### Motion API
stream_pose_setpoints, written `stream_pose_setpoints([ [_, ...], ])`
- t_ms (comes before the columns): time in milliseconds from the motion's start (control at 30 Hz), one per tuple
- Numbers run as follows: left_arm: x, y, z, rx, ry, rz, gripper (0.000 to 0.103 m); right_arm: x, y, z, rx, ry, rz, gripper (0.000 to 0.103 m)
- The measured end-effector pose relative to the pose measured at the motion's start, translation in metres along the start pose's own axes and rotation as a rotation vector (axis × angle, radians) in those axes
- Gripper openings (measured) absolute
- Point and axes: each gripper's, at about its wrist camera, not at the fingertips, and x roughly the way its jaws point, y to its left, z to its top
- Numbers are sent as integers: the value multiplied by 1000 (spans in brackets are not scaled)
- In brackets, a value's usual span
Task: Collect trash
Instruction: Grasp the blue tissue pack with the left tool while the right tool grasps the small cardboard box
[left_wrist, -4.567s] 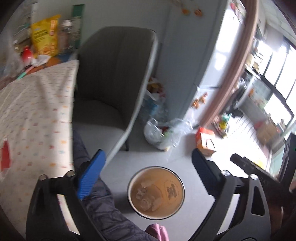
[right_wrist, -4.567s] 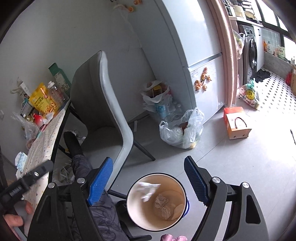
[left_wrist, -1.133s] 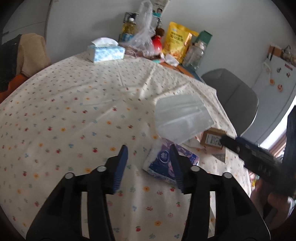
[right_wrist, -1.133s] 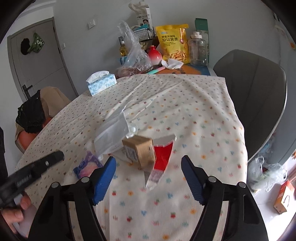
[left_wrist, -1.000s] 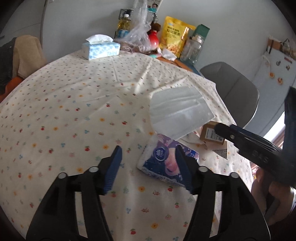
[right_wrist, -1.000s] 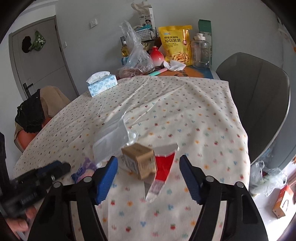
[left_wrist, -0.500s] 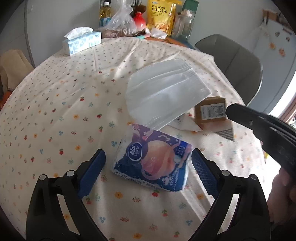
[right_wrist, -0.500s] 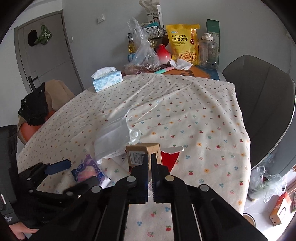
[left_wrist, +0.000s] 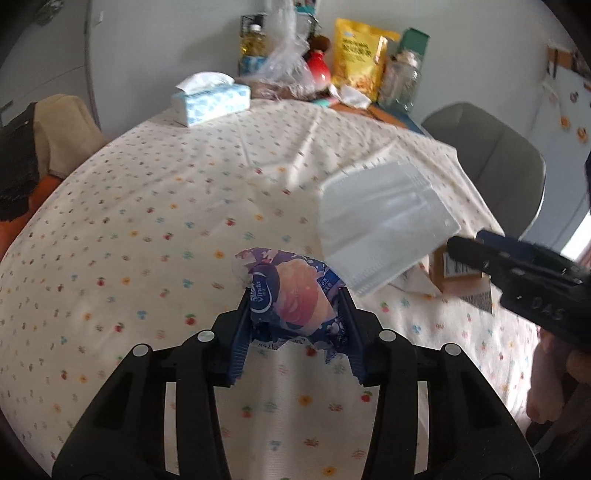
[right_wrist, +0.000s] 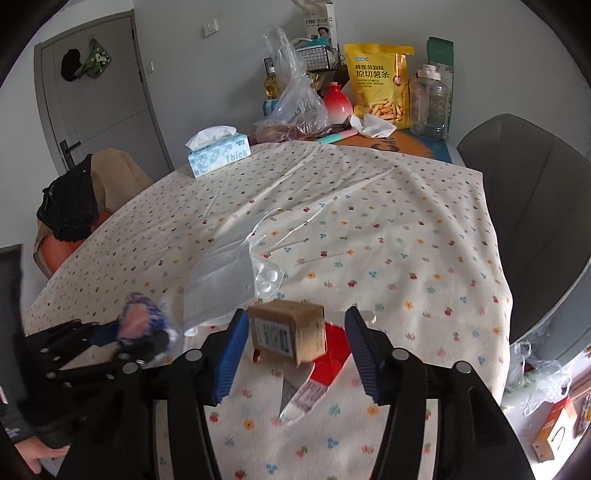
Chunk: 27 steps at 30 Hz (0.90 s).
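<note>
Left tool (left_wrist: 294, 325) round wrapper (left_wrist: 291, 295) (closing)

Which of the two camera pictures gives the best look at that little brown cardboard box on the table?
The right wrist view: the cardboard box sits centered and sharp between the right gripper's opening jaws, label readable as a sticker. In the left wrist view, the box is only a sliver near the right edge, mostly hidden behind that gripper.
</note>
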Motion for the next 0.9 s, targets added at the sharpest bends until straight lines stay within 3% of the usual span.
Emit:
stream_pose_setpoints([
  [133,-4,4,1,-7,-13,-5,44,11,0,3,-1,25,12,53],
  [200,-6,5,1,-16,-19,-10,44,12,1,3,-5,37,40,41],
  [300,-13,1,2,-13,-33,-21,44,3,1,2,-3,17,34,31],
  [900,-44,-53,5,39,-100,-115,45,-86,-22,-14,94,-116,68,29],
])
